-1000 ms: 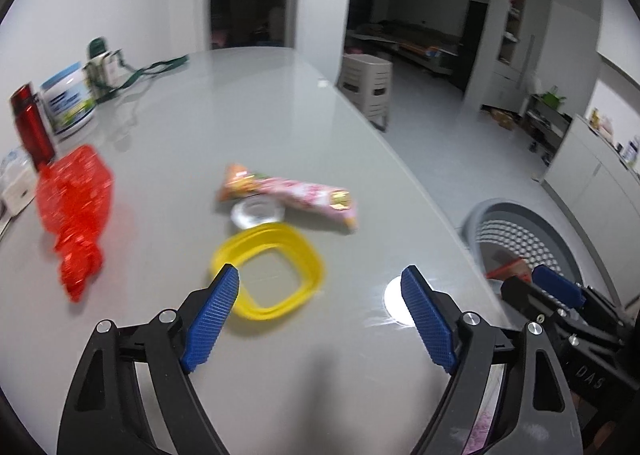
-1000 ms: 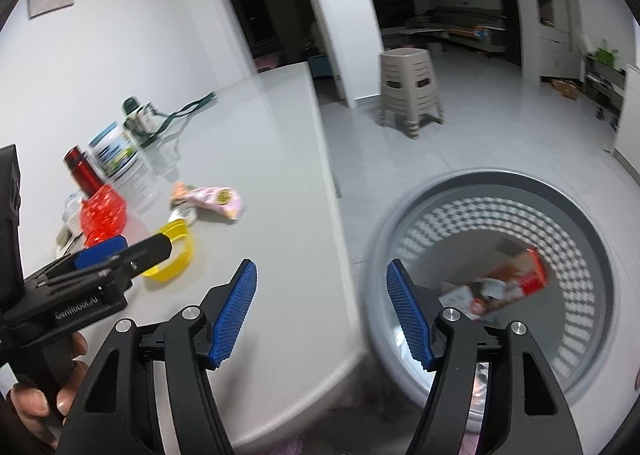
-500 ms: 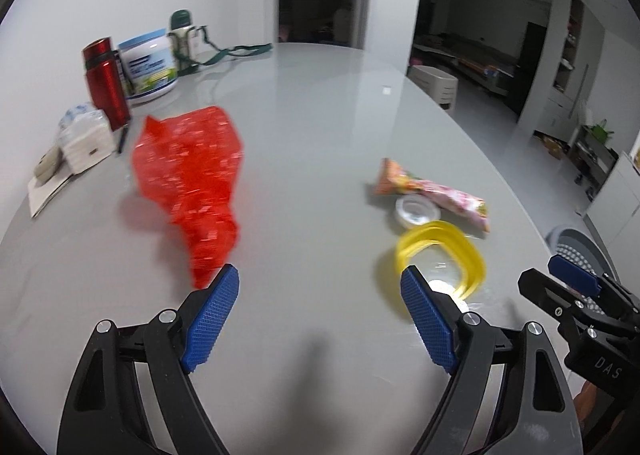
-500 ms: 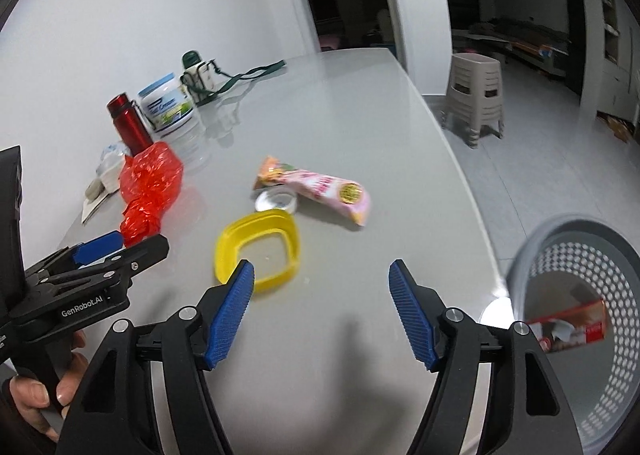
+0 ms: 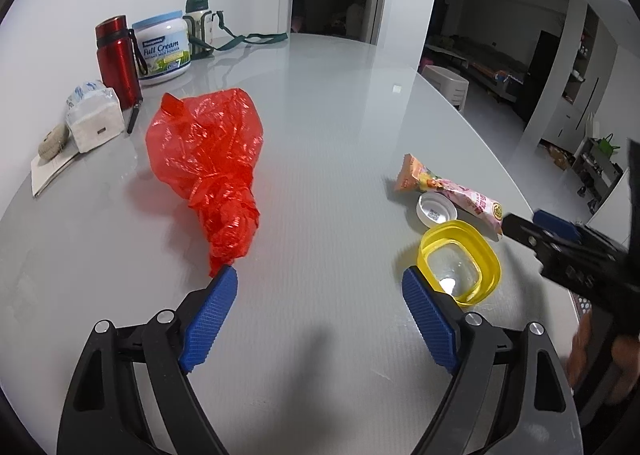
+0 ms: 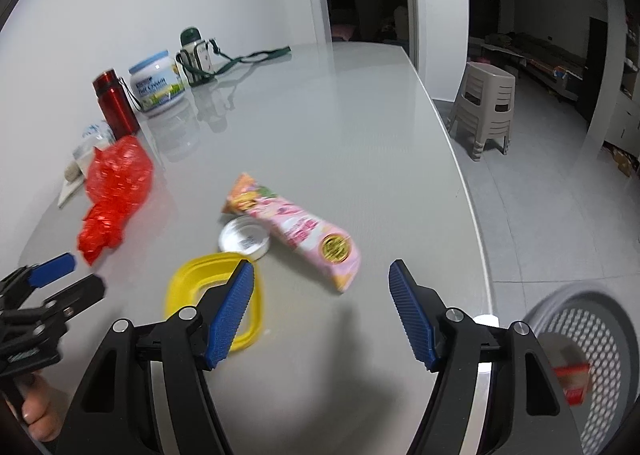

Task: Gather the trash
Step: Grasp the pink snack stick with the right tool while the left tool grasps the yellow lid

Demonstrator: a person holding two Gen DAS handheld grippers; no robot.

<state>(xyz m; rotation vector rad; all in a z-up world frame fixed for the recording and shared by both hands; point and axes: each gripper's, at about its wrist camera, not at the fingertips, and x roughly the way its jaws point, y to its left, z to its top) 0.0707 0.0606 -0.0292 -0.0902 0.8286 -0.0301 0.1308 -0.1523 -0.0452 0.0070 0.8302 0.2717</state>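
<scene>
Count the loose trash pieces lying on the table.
4: red plastic bag at left, pink snack wrapper mid-table, white cap touching it, yellow lid nearest. Further pieces could be out of frame.

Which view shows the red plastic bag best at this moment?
The left wrist view. There the red plastic bag lies large and sharp just ahead of the left gripper, its knotted, twisted end nearest the fingers. In the right wrist view the bag sits small and blurred at the left, its shape harder to read.
</scene>
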